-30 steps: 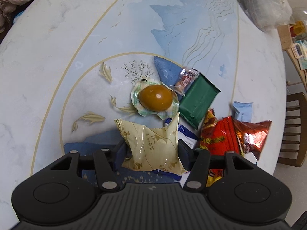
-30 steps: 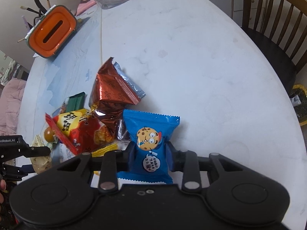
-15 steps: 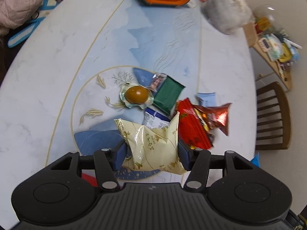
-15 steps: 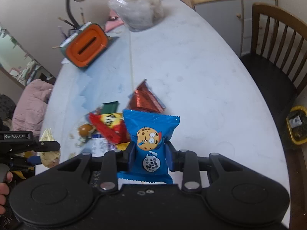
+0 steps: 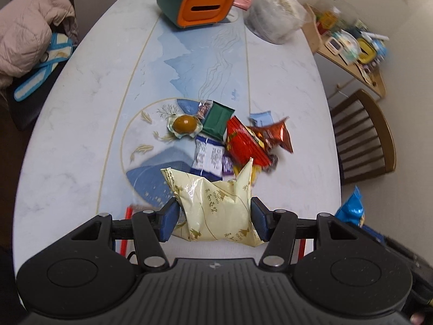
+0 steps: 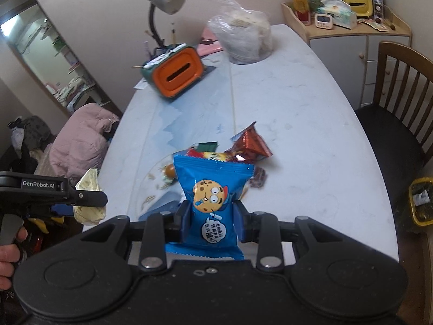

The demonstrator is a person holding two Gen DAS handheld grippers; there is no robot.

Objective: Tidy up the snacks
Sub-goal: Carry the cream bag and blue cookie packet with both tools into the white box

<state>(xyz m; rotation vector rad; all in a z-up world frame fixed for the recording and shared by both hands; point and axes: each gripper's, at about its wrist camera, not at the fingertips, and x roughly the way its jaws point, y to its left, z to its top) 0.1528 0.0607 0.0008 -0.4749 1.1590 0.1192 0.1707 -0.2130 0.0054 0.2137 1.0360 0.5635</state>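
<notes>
Only the right view shows both: left gripper [image 6: 89,203] pinching cream packet [image 6: 90,212], right gripper [image 6: 212,223] pinching blue cookie packet [image 6: 212,205].

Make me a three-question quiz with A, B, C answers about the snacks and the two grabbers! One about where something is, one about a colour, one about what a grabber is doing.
1. Where is the orange-fronted box?
A. At the far end of the table
B. On the chair
C. Under the snack pile

2. What colour is the cookie packet in the right gripper?
A. Green
B. Blue
C. Pink

3. What is the left gripper doing?
A. Hanging open and empty
B. Pressing on the egg pack
C. Clamped on a cream packet

Answers:
1. A, it sits beyond the snack pile, near the clear plastic bag.
2. B, the wrapper is bright blue with a cartoon cookie face.
3. C, both blue pads squeeze the cream packet's sides, held above the table.
</notes>
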